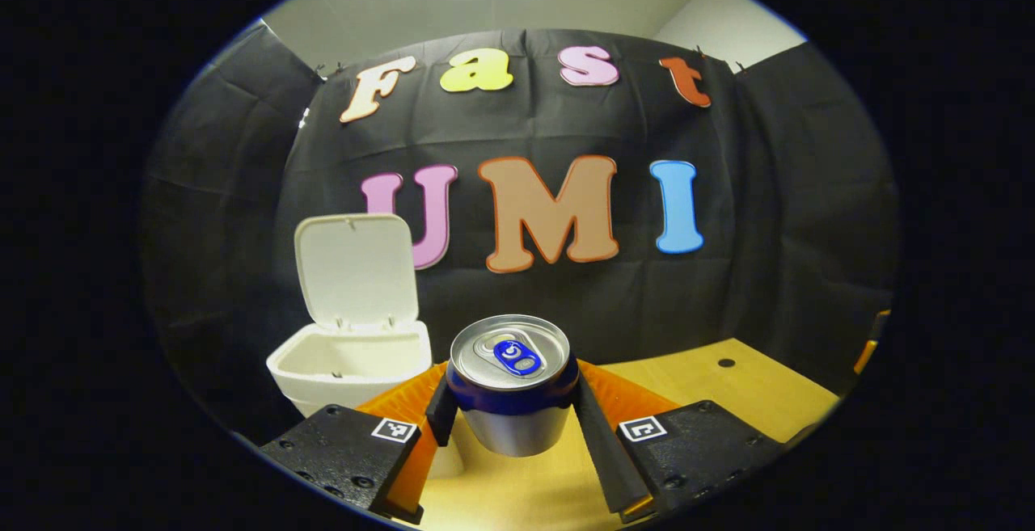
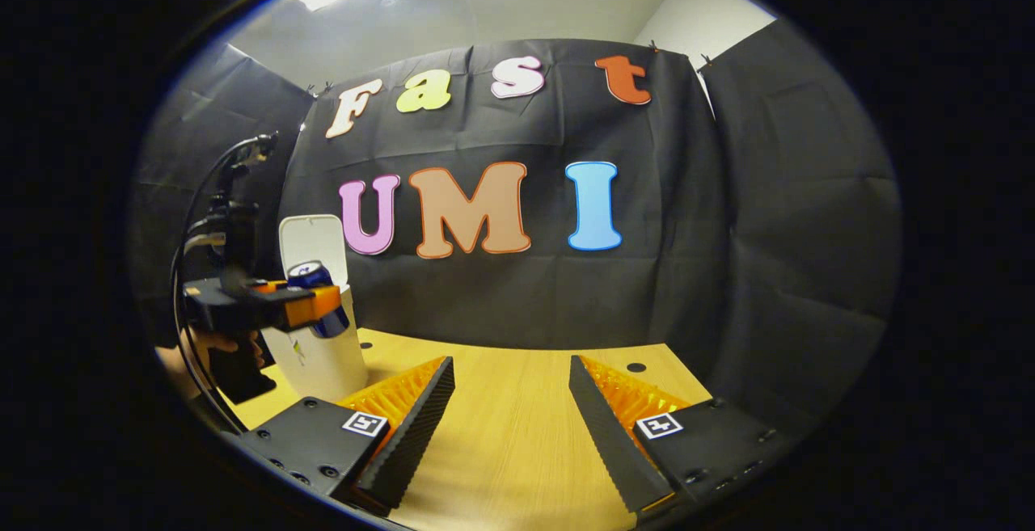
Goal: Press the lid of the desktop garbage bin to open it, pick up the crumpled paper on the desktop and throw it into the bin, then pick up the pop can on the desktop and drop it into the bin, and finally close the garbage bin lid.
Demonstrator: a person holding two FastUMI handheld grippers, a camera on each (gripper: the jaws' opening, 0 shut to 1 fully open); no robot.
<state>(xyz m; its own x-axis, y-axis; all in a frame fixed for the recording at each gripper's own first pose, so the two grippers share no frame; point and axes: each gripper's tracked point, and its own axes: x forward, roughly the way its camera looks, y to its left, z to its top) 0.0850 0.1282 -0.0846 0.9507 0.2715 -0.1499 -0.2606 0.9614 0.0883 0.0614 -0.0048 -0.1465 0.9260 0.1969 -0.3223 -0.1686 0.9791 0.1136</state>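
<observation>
- The table [image 2: 517, 402] was bare wood in front of the right gripper, with no crumpled paper to be seen on it — so the paper step was probably done, though the inside of the bin was not visible enough to confirm it.
- The bin [image 1: 352, 365] stood at the far left of the table with its lid [image 1: 356, 268] raised upright, so the opening step was done.
- The left gripper [image 1: 511, 410] was clamped on the can [image 1: 511, 381], both fingers pressing its sides, holding it upright off the table, near the bin and to its right.
- The right gripper [image 2: 511, 422] hung over the table with its jaws apart and nothing between them.
- Left to do, by my reckoning — carry the can over the bin's mouth, release it, then close the lid.
</observation>
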